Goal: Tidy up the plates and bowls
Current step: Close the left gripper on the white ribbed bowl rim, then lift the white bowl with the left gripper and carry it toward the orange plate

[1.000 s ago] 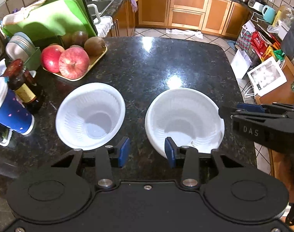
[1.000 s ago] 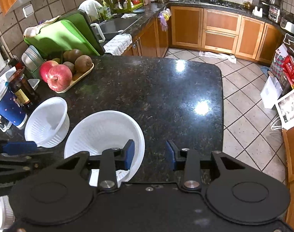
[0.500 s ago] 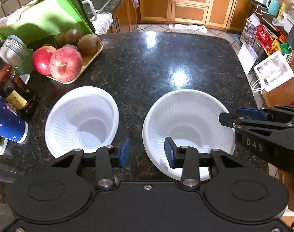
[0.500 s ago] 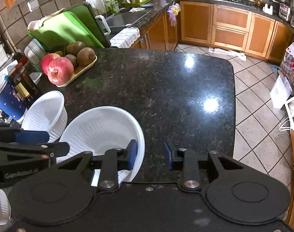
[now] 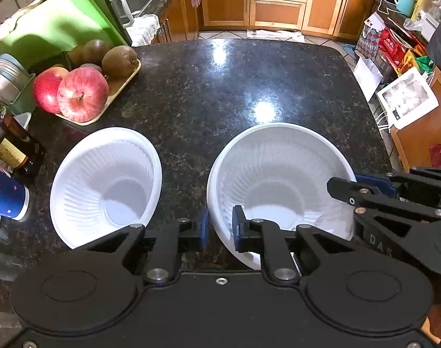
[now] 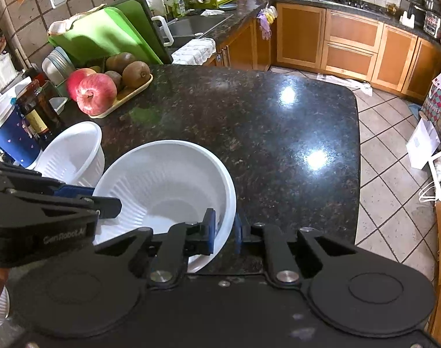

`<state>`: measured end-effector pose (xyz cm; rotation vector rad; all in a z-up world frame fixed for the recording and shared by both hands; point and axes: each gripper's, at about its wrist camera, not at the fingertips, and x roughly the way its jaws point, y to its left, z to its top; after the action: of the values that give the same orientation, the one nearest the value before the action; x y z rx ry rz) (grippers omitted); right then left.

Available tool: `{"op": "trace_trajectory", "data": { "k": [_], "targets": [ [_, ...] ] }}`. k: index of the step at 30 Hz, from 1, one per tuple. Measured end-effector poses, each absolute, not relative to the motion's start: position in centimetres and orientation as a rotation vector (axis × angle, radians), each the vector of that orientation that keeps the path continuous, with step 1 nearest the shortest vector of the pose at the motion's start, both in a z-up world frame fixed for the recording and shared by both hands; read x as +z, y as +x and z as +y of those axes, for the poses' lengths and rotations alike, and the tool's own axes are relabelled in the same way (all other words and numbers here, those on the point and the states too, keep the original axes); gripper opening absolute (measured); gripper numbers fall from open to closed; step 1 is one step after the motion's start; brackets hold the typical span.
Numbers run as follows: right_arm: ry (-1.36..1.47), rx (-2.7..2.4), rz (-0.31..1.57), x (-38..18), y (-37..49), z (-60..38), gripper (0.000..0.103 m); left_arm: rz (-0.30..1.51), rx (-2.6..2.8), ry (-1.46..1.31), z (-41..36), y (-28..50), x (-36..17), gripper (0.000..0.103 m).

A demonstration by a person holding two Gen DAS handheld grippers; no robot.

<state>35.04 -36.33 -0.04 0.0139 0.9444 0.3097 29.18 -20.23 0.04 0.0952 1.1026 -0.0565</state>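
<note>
So far little of the sorting looks finished: two white ribbed plastic bowls sit apart on the black speckled granite counter (image 5: 234, 87), not yet nested. The larger white bowl (image 5: 278, 179) sits at the near edge, and its near side seems to jut slightly past the counter lip. The left gripper (image 5: 219, 226) straddles that bowl's near-left rim, one blue pad inside and one outside, with a gap showing, so I judge it not yet clamped. The right gripper (image 6: 224, 232) has its blue pads drawn close on either side of the bowl's right wall and appears to pinch it. The smaller, deeper white bowl (image 5: 104, 185) stands just to the left, untouched. What is left, I would say, is setting one bowl into the other and finding any plates; a stack of white rims shows at the near-left corner of the right wrist view, too cropped to name. Room is tight on the left, where a blue paper cup (image 5: 5, 194), a dark glass bottle (image 5: 14, 150) and a beige tray of apples and kiwis (image 5: 119, 95) crowd in. The far and right stretch of counter lies open, though its right edge drops to tiled floor.
</note>
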Motion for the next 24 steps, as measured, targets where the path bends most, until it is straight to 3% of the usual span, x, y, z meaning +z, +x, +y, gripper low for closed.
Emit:
{"op": "trace_trajectory", "data": {
  "k": [24],
  "targets": [
    [-0.017, 0.284, 0.855, 5.7, 27.9, -34.6, 0.016, 1.025, -0.130, 0.111, -18.0, 22.6, 5.4, 0.021]
  ]
}}
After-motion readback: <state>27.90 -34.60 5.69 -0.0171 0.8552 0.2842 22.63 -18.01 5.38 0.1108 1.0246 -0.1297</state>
